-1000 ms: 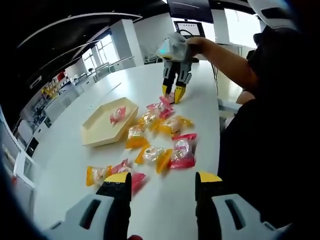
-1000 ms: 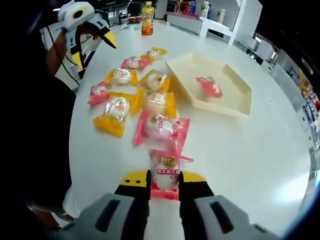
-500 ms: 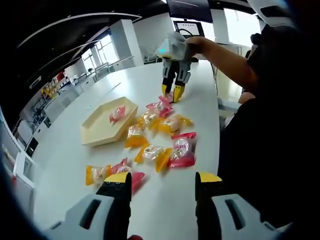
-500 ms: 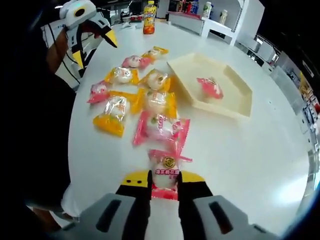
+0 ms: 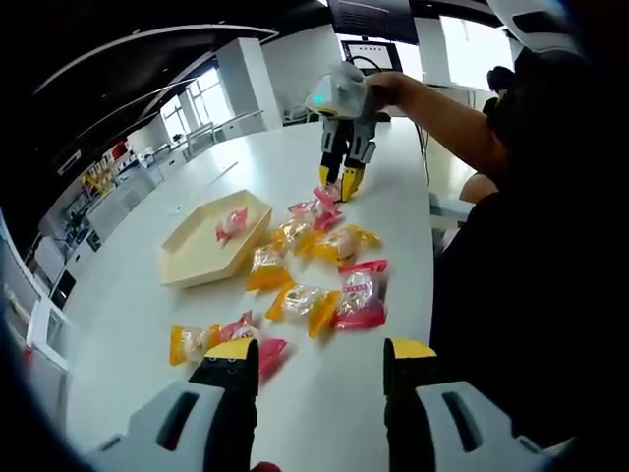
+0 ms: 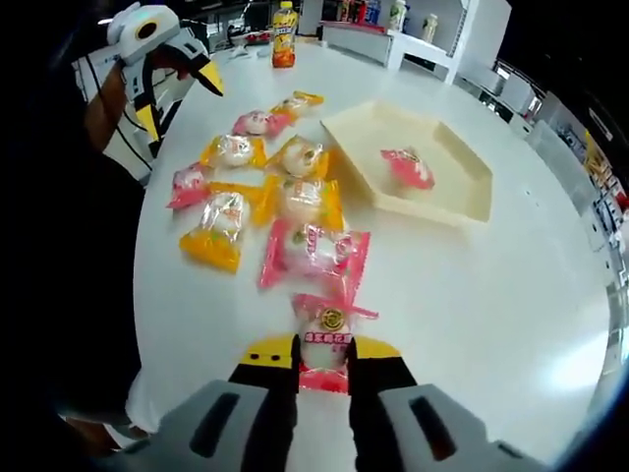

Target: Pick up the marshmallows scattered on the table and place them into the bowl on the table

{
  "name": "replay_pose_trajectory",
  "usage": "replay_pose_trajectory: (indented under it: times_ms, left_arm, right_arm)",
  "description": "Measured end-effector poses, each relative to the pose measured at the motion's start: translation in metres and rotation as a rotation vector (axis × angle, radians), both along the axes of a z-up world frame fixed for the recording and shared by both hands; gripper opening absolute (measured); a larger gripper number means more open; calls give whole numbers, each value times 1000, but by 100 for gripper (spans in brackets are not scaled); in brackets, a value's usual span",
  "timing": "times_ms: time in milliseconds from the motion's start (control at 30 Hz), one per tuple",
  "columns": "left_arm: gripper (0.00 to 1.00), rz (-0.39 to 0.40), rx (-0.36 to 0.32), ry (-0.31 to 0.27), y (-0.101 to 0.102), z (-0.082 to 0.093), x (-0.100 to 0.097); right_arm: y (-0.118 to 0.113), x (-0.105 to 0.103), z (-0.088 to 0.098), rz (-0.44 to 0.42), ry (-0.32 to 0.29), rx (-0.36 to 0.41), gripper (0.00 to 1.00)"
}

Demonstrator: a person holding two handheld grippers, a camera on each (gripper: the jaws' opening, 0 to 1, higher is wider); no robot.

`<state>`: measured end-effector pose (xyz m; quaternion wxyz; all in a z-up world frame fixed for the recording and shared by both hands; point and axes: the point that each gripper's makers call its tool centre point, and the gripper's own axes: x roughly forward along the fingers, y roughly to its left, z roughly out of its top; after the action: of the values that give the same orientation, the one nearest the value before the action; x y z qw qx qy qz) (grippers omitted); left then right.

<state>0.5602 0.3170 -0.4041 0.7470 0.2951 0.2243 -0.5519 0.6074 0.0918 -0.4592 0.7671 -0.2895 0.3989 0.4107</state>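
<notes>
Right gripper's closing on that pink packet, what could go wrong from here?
1. The right gripper pinches the pink-wrapped marshmallow packet near its lower end; the glossy wrapper may slip out on lifting.
2. A larger pink packet lies just beyond it, edges nearly touching, and may get dragged.
3. The shallow cream hexagonal tray has low walls; a dropped packet may slide out.

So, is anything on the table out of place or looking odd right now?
Nothing looks damaged. The marshmallow packets lie scattered on the white table, and just one pink packet lies in the bowl. The right gripper is closed on another pink packet.
</notes>
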Motion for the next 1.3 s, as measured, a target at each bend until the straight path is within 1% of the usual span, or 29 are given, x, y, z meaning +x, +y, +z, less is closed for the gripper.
replay_pose_trajectory:
  times_ms: [1067, 1133, 1167, 1200, 1300]
  left_arm:
    - [50, -7, 5, -1, -3, 0, -1]
    - [50, -6, 6, 0, -2, 0, -1]
    - [50, -5, 5, 1, -2, 0, -1]
    - [50, -5, 6, 1, -2, 0, -1]
    - [50, -6, 7, 0, -2, 0, -1]
  right_arm:
    - [1, 0, 1, -4, -17, 18, 19]
    - [2, -1, 4, 7, -28, 21, 19]
    - [5, 1, 9, 15, -52, 39, 19]
    - [7, 3, 15, -9, -57, 74, 19]
    - [6, 4, 20, -6, -68, 70, 19]
